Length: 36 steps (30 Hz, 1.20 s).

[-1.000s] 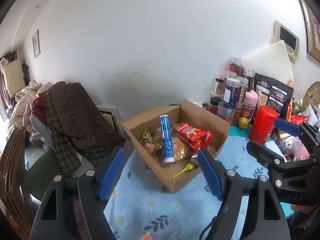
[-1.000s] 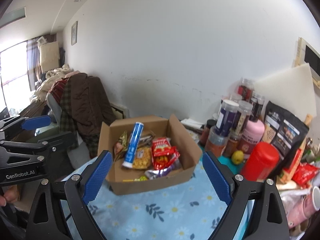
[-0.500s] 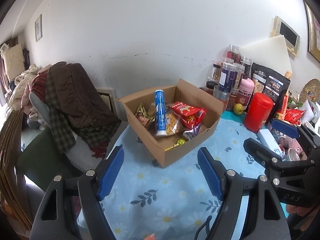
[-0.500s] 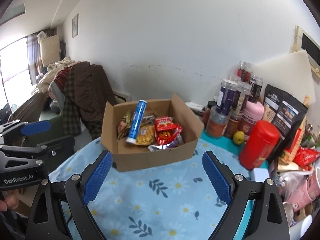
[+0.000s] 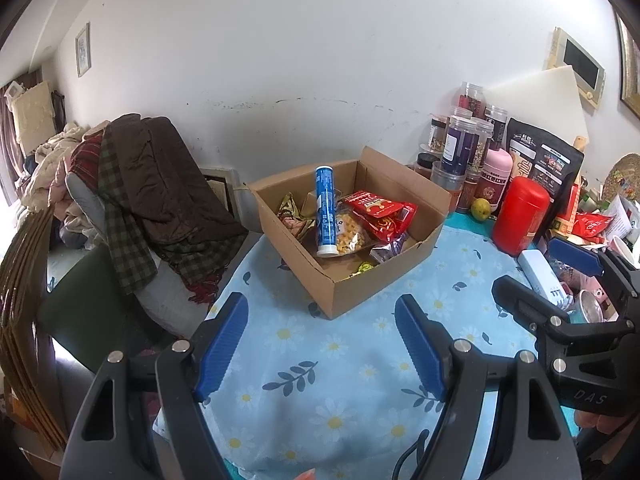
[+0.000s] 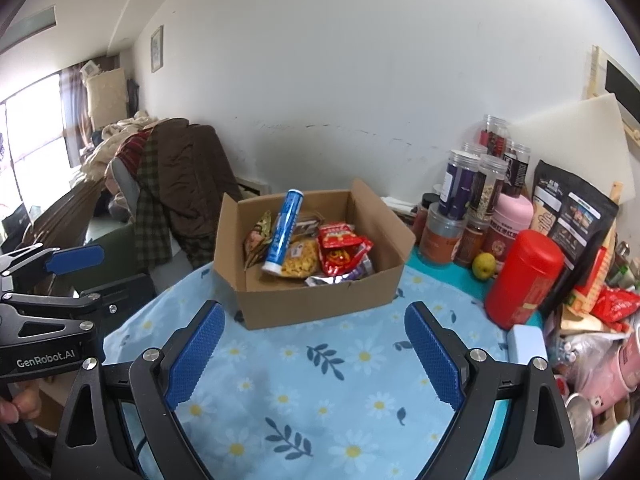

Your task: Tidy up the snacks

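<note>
An open cardboard box [image 5: 380,276] [image 6: 320,300] sits on the blue flowered tablecloth [image 5: 340,360]. Inside it a blue tube [image 5: 325,212] [image 6: 283,236] lies across a yellow snack bag [image 5: 350,236] [image 6: 298,262]. A red packet [image 5: 376,212] [image 6: 340,244] and several smaller wrappers lie beside them. My left gripper [image 5: 320,308] hovers open in front of the box, with nothing between its blue pads. My right gripper [image 6: 314,312] is open too and empty, just short of the box's front wall. Each gripper shows at the edge of the other's view.
To the right of the box stand a red canister [image 5: 520,216] [image 6: 524,276], stacked plastic jars [image 6: 460,192], a pink bottle and a black pouch [image 6: 572,212]. More clutter fills the table's right edge. A chair draped with clothes [image 5: 152,188] stands left of the table.
Both views have dipped: the box sits higher in each picture and more tablecloth shows in front of it. The jaws of both grippers stand as before.
</note>
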Available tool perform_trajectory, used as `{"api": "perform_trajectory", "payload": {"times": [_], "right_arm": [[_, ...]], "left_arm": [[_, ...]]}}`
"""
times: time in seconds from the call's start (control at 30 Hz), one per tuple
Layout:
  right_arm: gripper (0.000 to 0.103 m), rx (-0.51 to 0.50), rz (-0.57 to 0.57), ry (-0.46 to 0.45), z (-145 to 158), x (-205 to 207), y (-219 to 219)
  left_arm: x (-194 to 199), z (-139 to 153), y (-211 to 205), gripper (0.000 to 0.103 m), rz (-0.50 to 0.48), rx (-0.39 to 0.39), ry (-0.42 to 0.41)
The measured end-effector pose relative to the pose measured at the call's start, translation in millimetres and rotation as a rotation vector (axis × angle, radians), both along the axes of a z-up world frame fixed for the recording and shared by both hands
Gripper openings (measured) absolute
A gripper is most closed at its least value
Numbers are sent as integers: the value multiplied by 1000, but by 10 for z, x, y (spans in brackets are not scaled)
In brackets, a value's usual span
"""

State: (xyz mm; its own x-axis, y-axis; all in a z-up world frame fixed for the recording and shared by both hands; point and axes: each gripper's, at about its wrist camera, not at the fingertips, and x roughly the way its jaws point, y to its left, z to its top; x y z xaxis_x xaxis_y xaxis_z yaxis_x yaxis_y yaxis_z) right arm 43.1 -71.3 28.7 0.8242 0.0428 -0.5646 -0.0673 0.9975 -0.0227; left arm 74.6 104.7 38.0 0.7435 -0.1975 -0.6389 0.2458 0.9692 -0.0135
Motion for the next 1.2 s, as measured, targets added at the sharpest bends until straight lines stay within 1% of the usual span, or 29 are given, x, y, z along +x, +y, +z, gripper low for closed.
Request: {"api": "perform_trajectory", "payload": {"times": [0.37, 0.6, 0.9, 1.2], "right_arm": [[93, 12, 13, -5, 20, -49, -63], [93, 17, 28, -1, 27, -43, -113], [93, 31, 72, -2, 28, -41, -204], [93, 44, 91, 0, 20, -68, -354]], "left_arm": [[-49, 33, -53, 76, 0, -3, -2], [-38, 49, -88, 76, 21, -15, -5], [-58, 75, -188, 76, 54, -10, -5], [-112, 78, -316, 76, 81, -13, 3]]}}
